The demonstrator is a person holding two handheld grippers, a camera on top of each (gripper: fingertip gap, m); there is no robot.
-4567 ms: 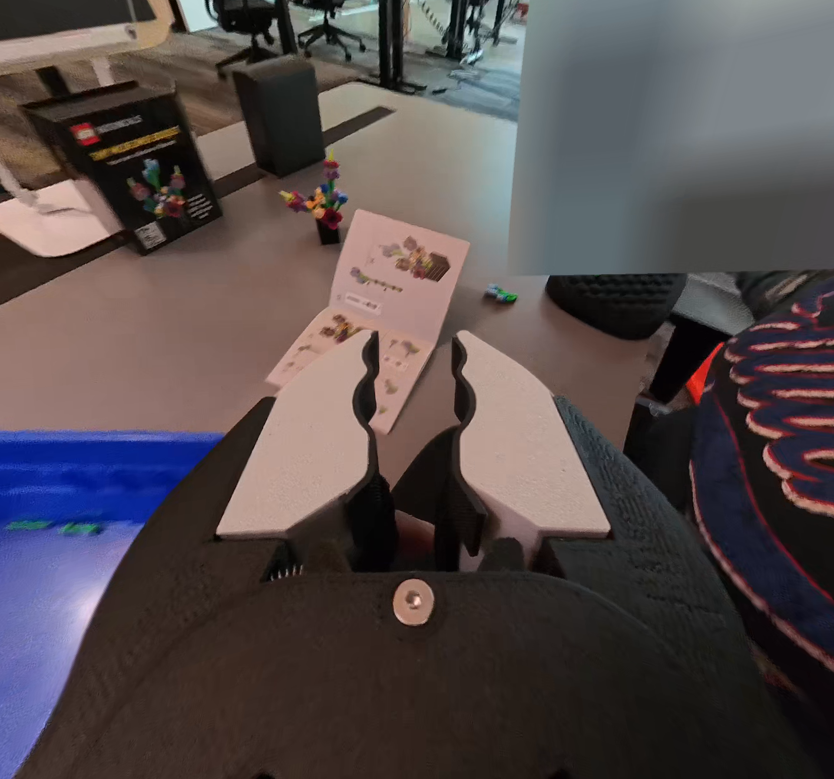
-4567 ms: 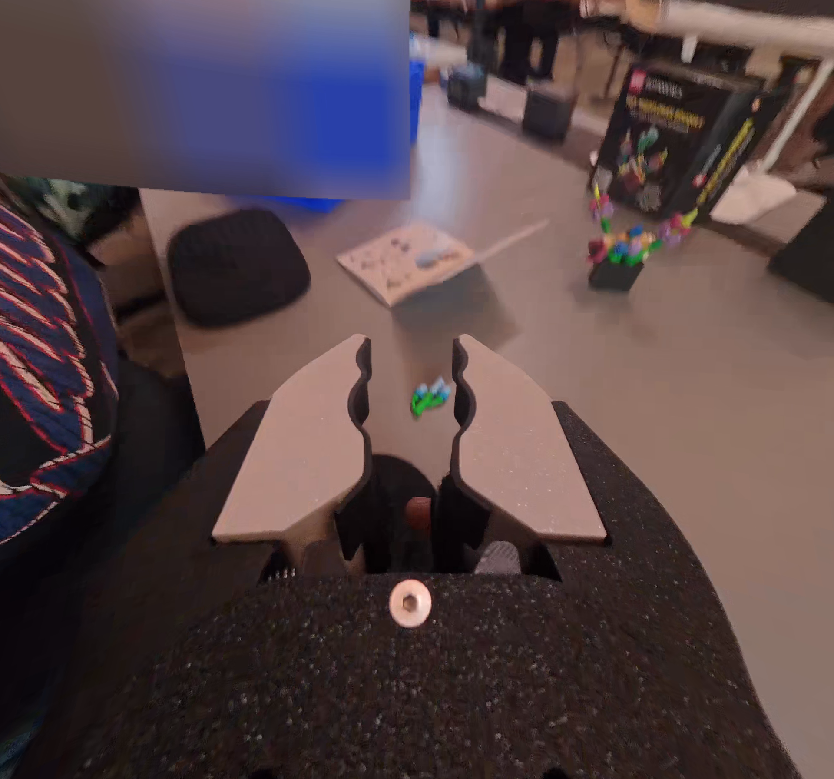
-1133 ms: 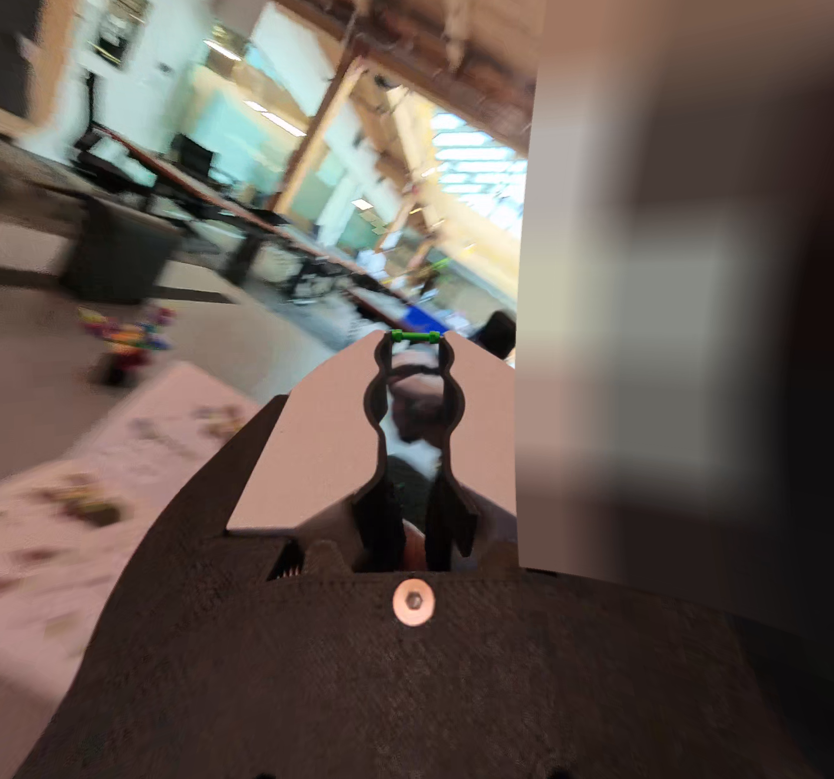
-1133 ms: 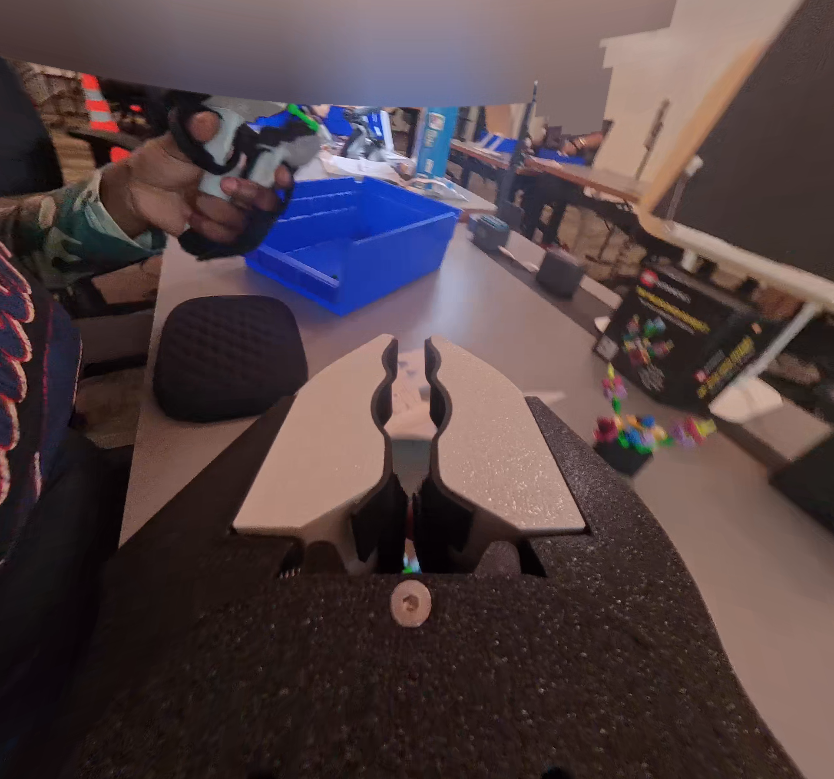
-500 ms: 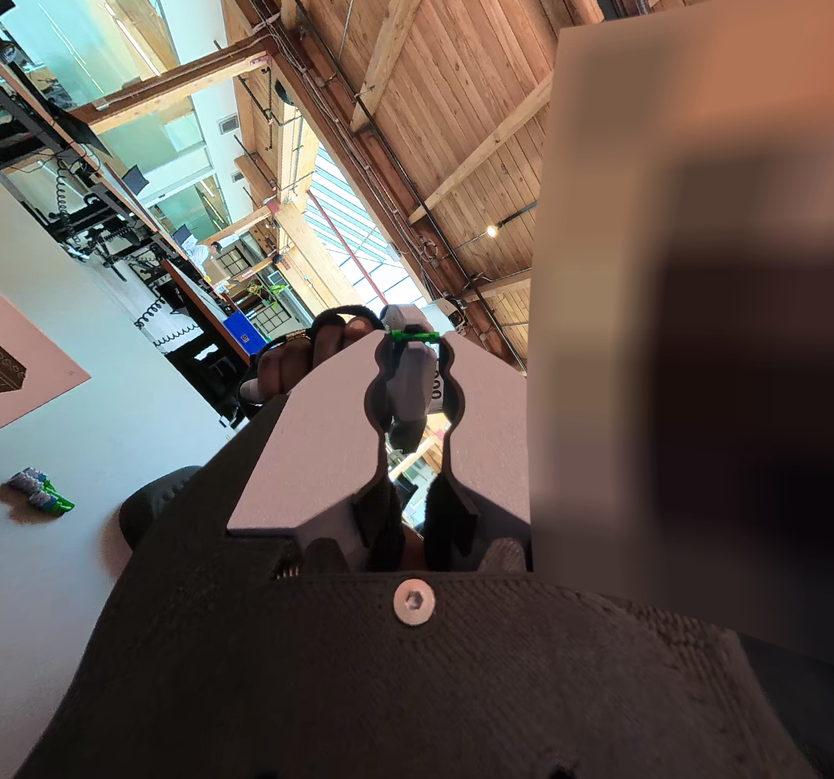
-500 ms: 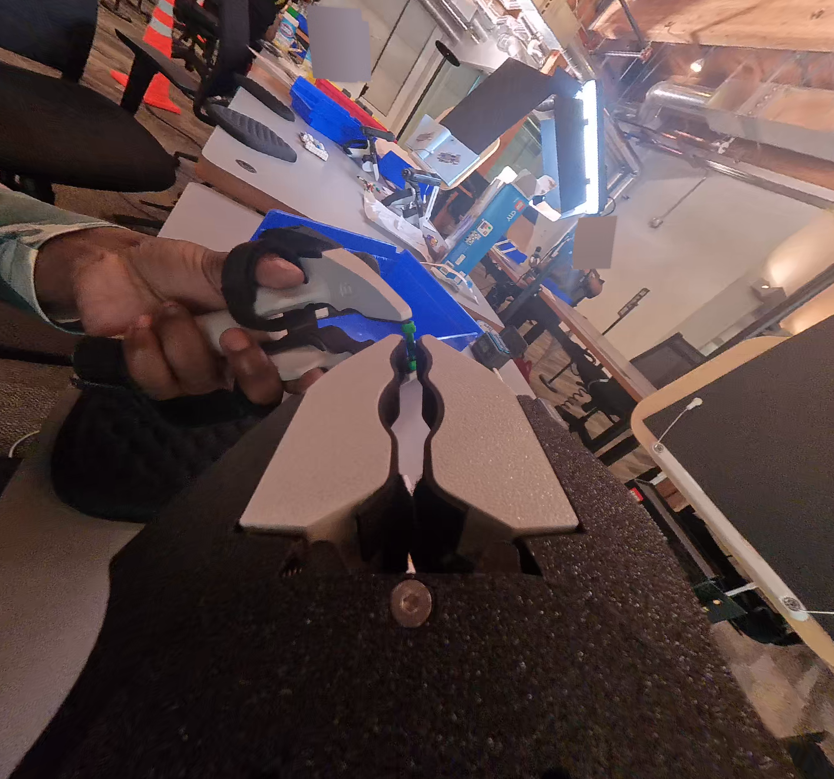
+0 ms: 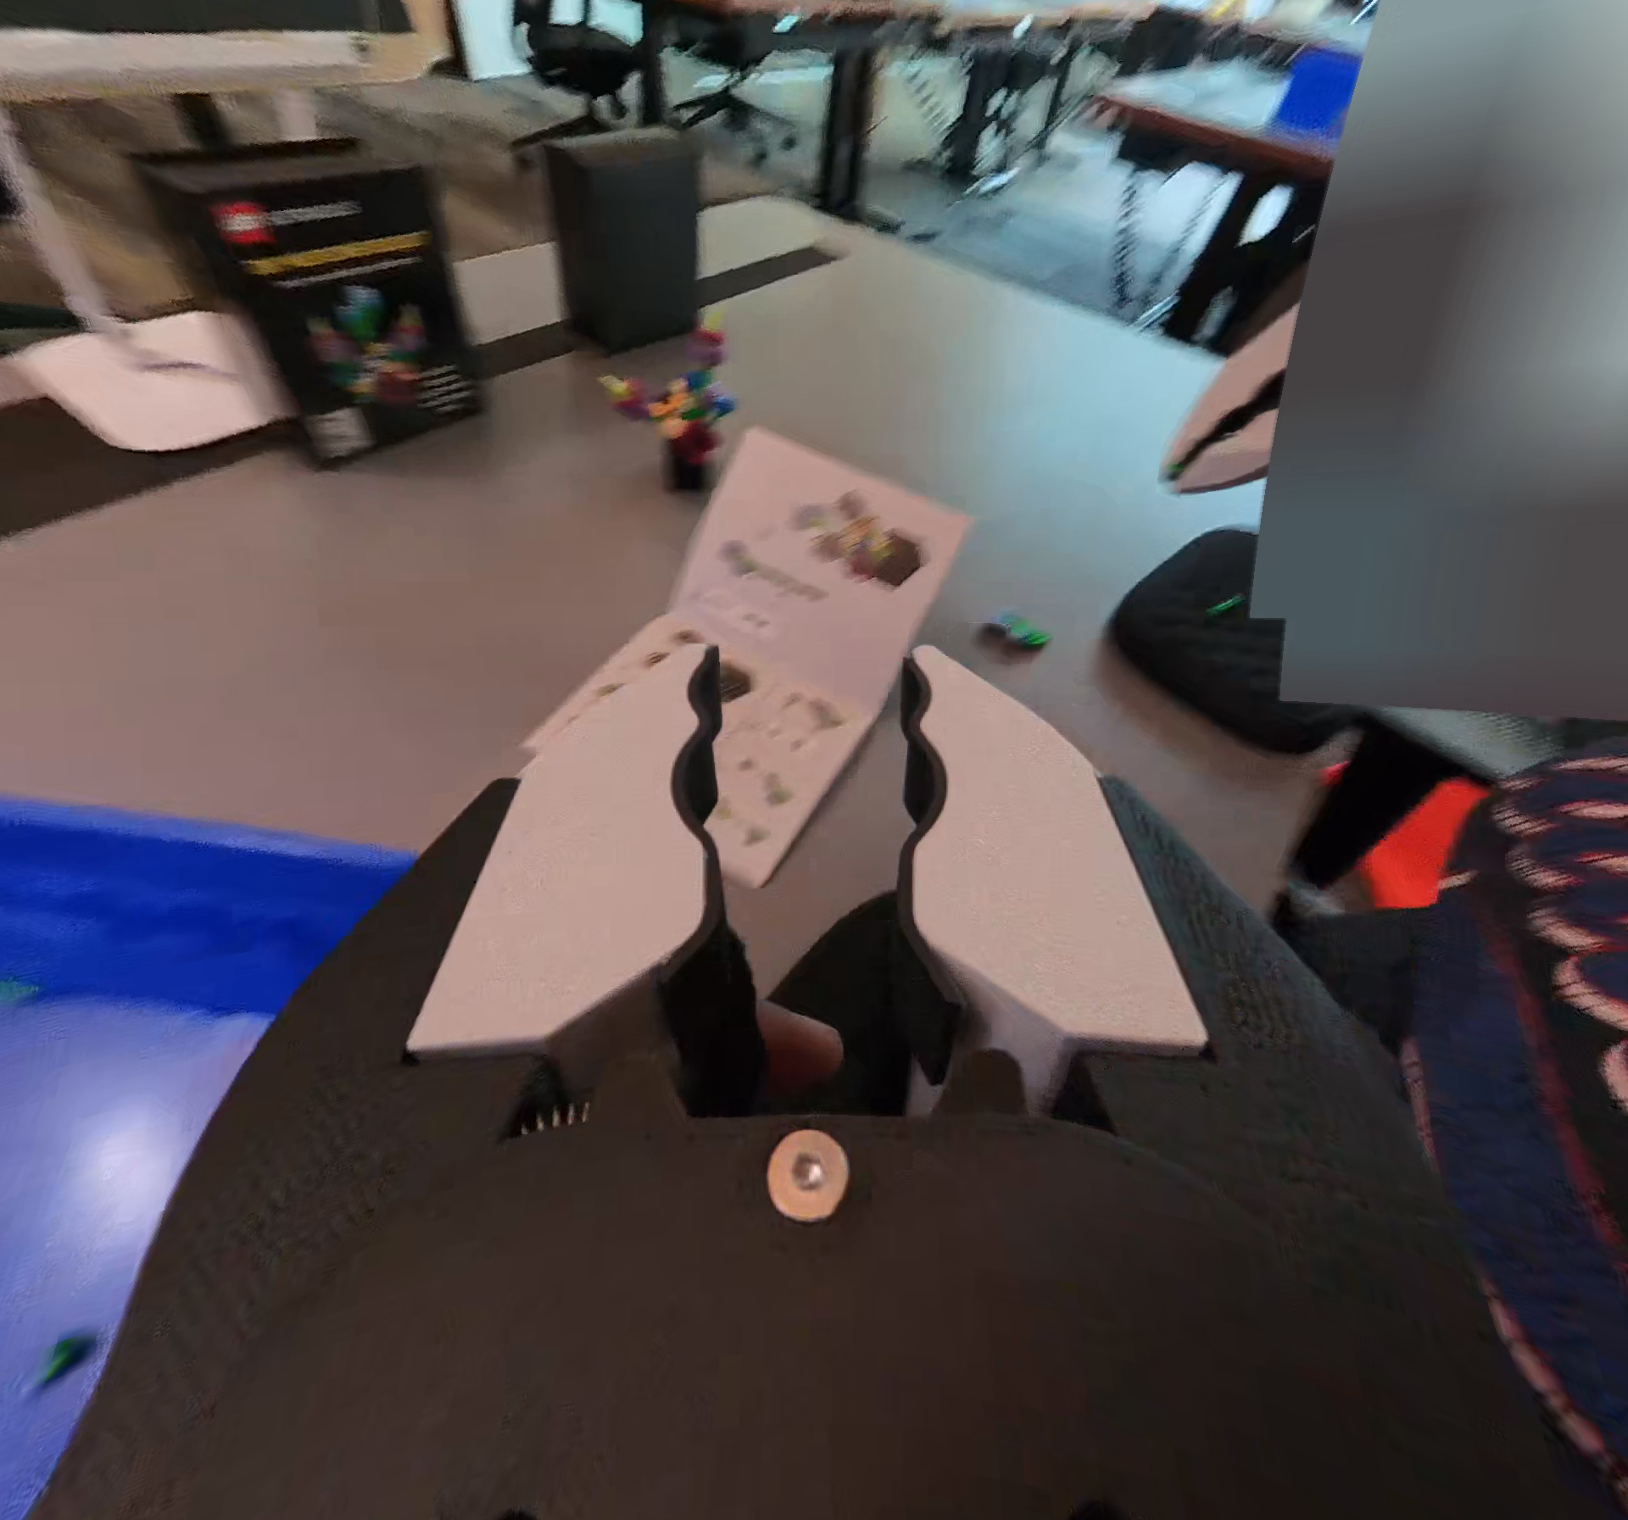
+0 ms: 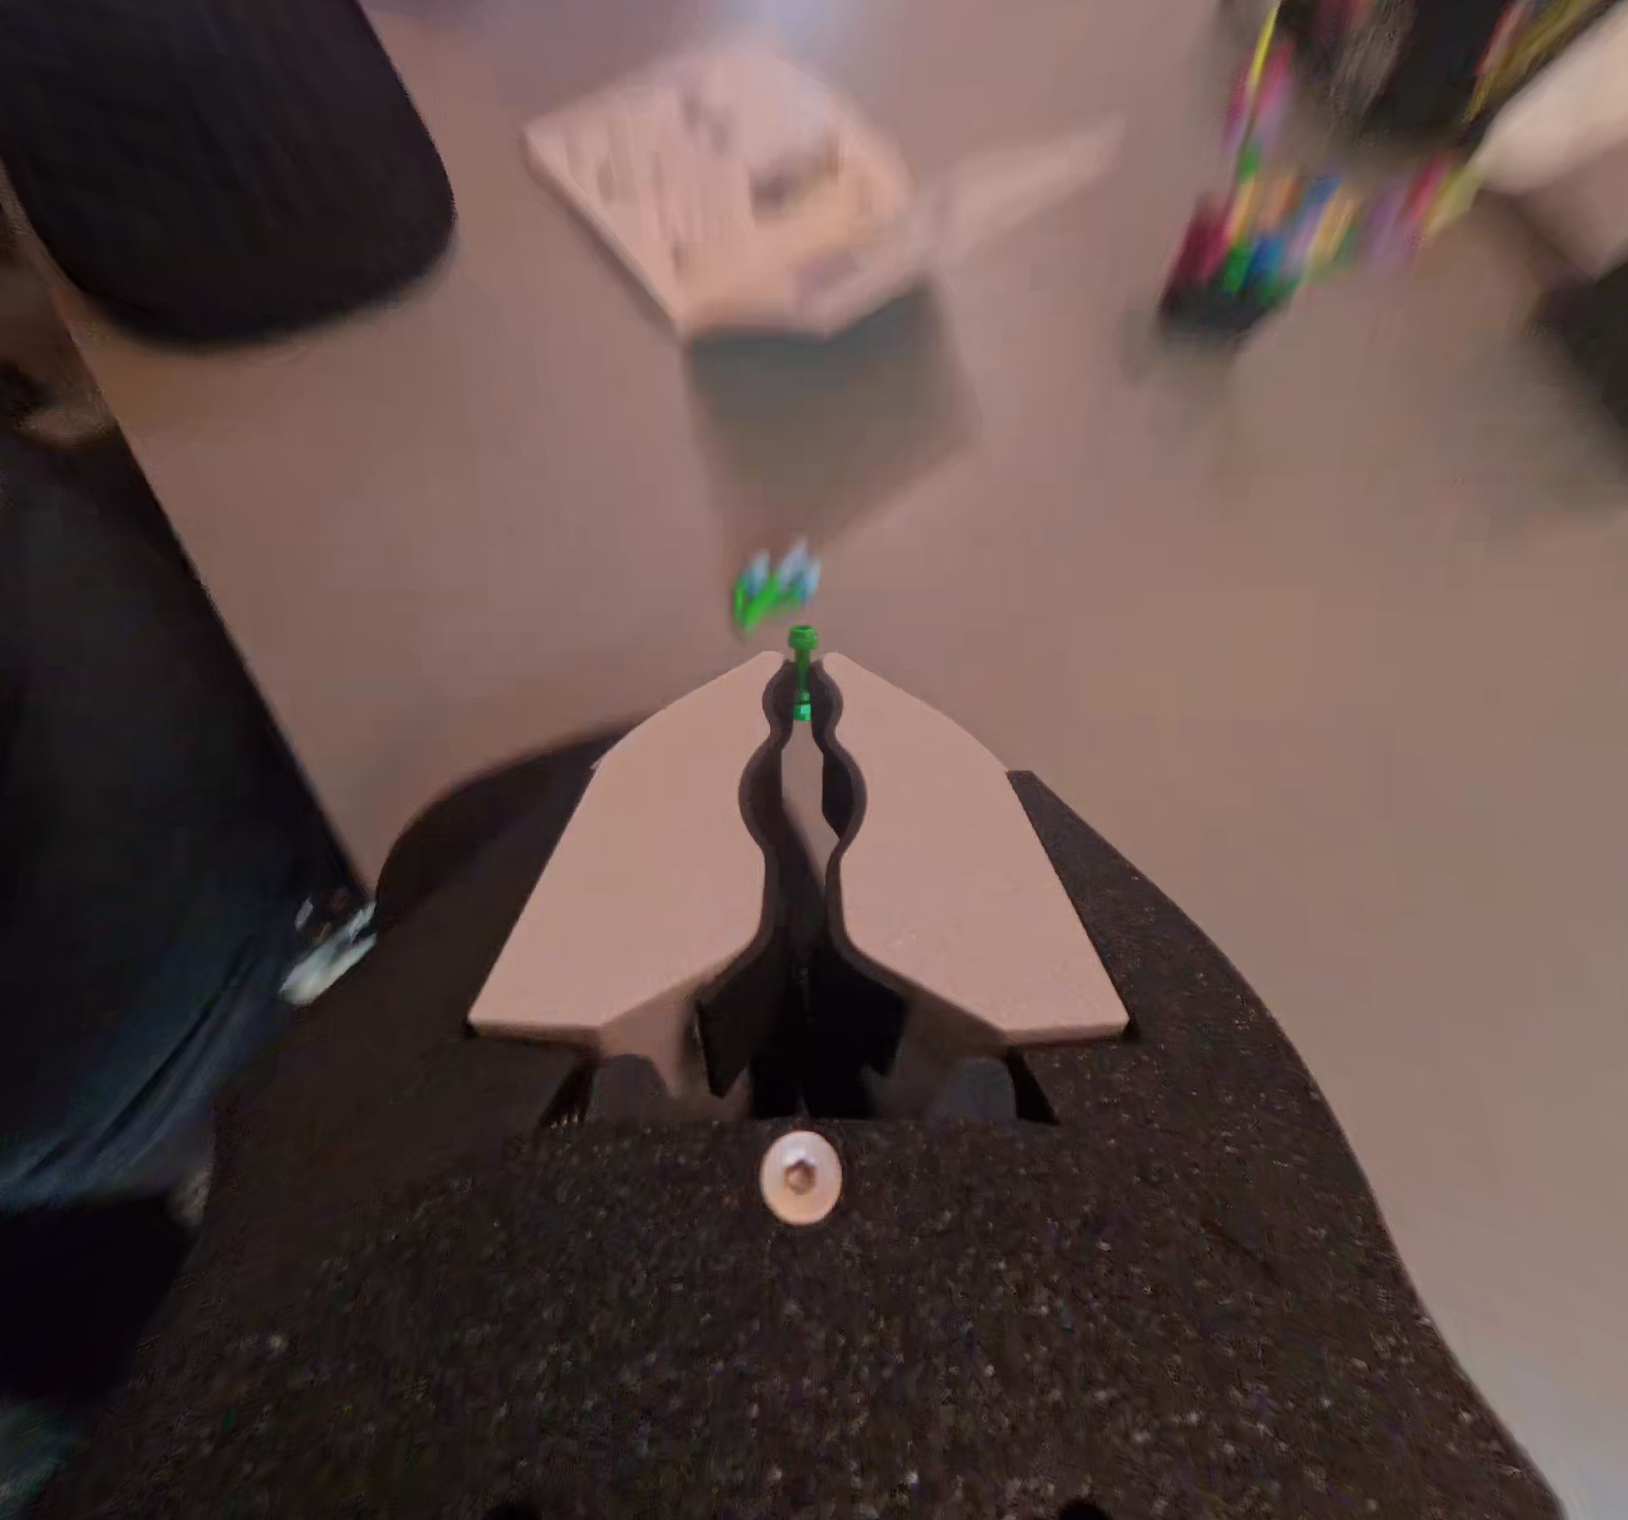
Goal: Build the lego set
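My left gripper (image 7: 806,672) is open and empty above the open instruction booklet (image 7: 793,623) on the grey table (image 7: 264,641). My right gripper (image 8: 802,660) is shut on a thin green lego stem (image 8: 802,672) that sticks out past its tips. A small green and pale-blue lego piece (image 8: 775,584) lies on the table just beyond the right tips; it also shows in the left wrist view (image 7: 1017,628). The partly built lego flower bouquet (image 7: 678,412) in its black pot stands behind the booklet. The right gripper's fingers (image 7: 1229,421) show at the right edge of the left wrist view.
A blue bin (image 7: 159,905) sits at the near left with small green pieces in it. The black lego box (image 7: 344,306) stands at the back left, a dark block (image 7: 630,236) behind the bouquet. A black chair armrest (image 7: 1207,650) lies at the table's right edge.
The green stem has passed from my left gripper to my right. The left gripper has opened and swung back down over the table. The right gripper has swung down towards the small green piece.
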